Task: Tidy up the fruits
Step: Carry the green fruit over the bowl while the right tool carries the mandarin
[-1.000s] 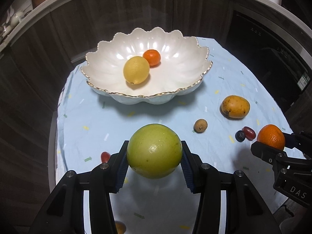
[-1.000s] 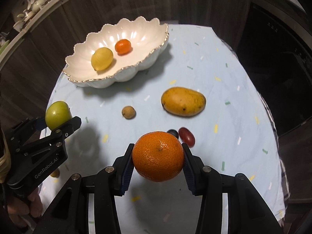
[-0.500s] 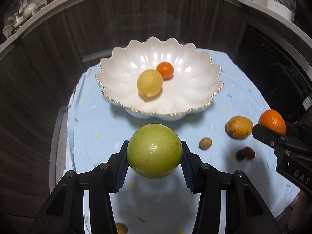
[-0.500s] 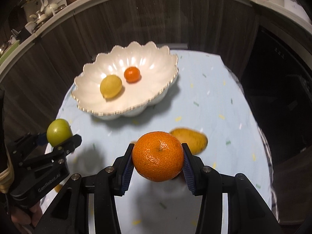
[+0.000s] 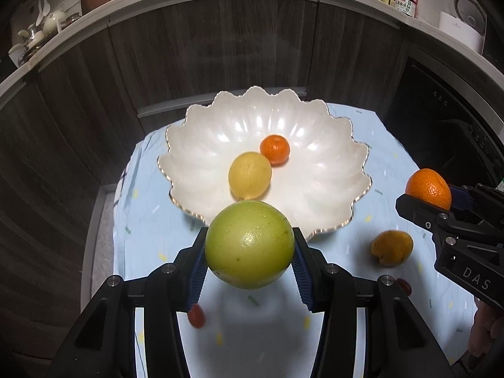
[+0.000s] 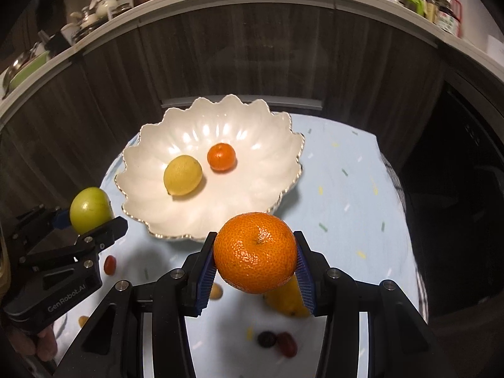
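Note:
My left gripper is shut on a green round fruit and holds it above the table at the near rim of the white scalloped bowl. My right gripper is shut on a large orange, also raised near the bowl's front rim. The bowl holds a lemon and a small tangerine. The right gripper with its orange shows at the right of the left wrist view. The left gripper with the green fruit shows at the left of the right wrist view.
On the light blue tablecloth lie a yellow mango, small red fruits, a dark berry and a small brown fruit. Dark wooden cabinets stand behind the table.
Both grippers have risen and moved forward toward the bowl with their fruits still held. The bowl now sits closer and the loose fruits have dropped lower in both views.

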`<state>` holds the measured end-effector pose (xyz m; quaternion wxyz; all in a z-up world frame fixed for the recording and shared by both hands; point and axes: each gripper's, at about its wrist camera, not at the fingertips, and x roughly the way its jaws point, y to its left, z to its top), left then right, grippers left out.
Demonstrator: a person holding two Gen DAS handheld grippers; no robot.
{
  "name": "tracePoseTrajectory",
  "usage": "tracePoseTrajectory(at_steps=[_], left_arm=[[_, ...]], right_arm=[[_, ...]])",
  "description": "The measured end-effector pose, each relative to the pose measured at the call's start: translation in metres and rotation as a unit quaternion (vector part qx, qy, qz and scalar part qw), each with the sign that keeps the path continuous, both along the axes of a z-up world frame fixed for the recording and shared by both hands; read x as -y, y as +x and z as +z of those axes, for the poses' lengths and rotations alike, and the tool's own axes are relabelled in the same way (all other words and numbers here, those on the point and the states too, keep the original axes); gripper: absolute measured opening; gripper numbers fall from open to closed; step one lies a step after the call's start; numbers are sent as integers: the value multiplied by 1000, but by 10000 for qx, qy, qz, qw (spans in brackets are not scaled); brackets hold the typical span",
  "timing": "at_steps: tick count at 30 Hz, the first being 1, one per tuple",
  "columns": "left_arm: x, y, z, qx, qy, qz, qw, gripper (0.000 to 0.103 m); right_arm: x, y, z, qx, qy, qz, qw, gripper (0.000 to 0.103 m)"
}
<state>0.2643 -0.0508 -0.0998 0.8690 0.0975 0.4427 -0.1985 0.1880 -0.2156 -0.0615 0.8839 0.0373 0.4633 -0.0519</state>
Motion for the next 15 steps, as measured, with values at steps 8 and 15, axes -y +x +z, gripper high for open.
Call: tracePoseTrajectory(at_steps=[8,15], left_arm=[[11,17,-2,-37,-56,-59,10000,48],[23,30,-7,-121,-106,-145,9998,48]], right_arm=[[6,23,-2,-38,23,222,9997,46],[12,43,-4,-72,14,417,9991,46]])
